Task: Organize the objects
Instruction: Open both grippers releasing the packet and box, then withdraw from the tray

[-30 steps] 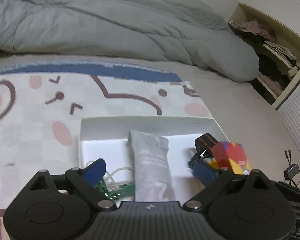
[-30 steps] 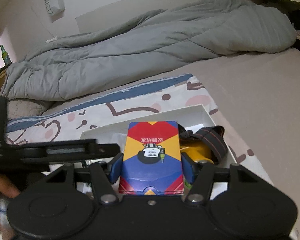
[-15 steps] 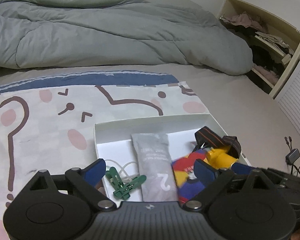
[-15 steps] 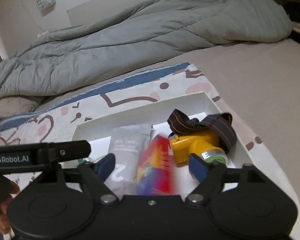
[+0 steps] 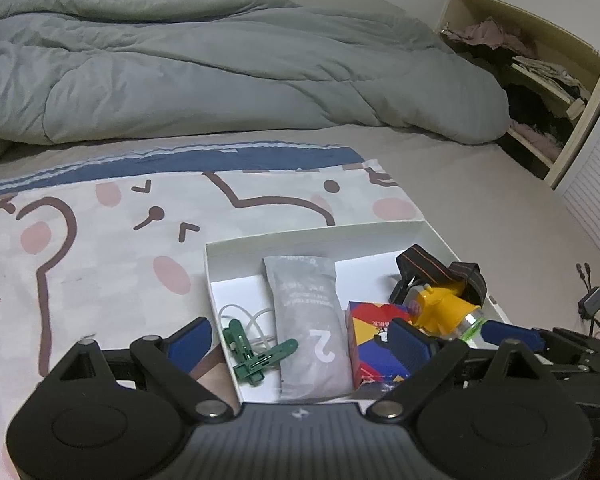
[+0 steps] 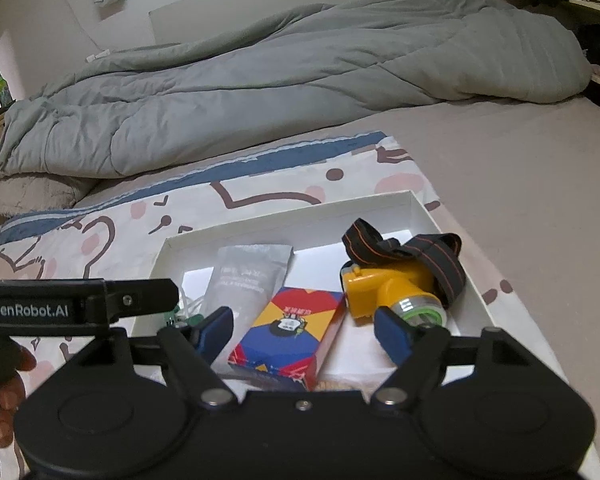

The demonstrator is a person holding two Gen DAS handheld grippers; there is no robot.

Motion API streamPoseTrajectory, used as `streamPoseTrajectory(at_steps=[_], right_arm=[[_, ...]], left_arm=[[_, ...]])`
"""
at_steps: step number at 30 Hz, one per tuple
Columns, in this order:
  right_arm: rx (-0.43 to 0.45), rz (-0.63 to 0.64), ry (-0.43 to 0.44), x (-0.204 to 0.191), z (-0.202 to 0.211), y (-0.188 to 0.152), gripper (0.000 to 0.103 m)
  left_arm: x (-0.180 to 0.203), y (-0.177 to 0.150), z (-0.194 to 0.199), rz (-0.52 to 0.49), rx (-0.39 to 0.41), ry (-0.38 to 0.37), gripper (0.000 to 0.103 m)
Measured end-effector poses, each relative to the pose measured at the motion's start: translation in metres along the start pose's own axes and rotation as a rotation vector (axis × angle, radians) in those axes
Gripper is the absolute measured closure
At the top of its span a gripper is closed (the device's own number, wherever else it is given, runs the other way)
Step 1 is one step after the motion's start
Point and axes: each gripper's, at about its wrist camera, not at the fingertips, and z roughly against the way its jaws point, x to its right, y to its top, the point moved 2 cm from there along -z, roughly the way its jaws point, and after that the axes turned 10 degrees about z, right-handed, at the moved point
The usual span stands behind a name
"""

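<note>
A white shallow box [image 5: 316, 234] [image 6: 300, 216] lies on a patterned cloth on the bed. In it lie green clips [image 5: 252, 354], a grey pouch [image 5: 308, 320] [image 6: 248, 276], a red, blue and yellow card box [image 5: 370, 330] [image 6: 292, 330] and a yellow headlamp with a striped strap [image 5: 440, 300] [image 6: 392, 288]. My left gripper [image 5: 300, 340] is open and empty above the box's near edge. My right gripper [image 6: 304, 328] is open and empty, its fingers on either side of the card box lying below it.
A grey duvet [image 5: 220, 72] [image 6: 300, 84] is bunched across the back of the bed. An open wardrobe with clothes [image 5: 528, 80] stands at the right. A cable adapter [image 5: 592, 300] lies on the sheet at the right. A green bottle [image 6: 0, 86] stands at far left.
My right gripper opened and let go of the card box, which now lies in the white box between the pouch and the headlamp. Both grippers have drawn back a little.
</note>
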Motion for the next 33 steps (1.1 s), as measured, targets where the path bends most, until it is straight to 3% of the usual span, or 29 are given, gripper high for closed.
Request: streamPoseTrajectory(at_steps=[16, 24, 33], right_arm=[[-0.034, -0.035, -0.138, -0.013, 0.061, 0.003, 0.022], [0.015, -0.007, -0.171, -0.035, 0.115, -0.004, 0.001], [0.075, -0.015, -0.179, -0.06, 0.175, -0.018, 0.0]], left_arm=[[-0.009, 0.001, 0.09, -0.027, 0.086, 0.105, 0.004], [-0.009, -0.018, 0.143, -0.079, 0.121, 0.137, 0.0], [-0.018, -0.044, 0.195, -0.084, 0.129, 0.132, 0.0]])
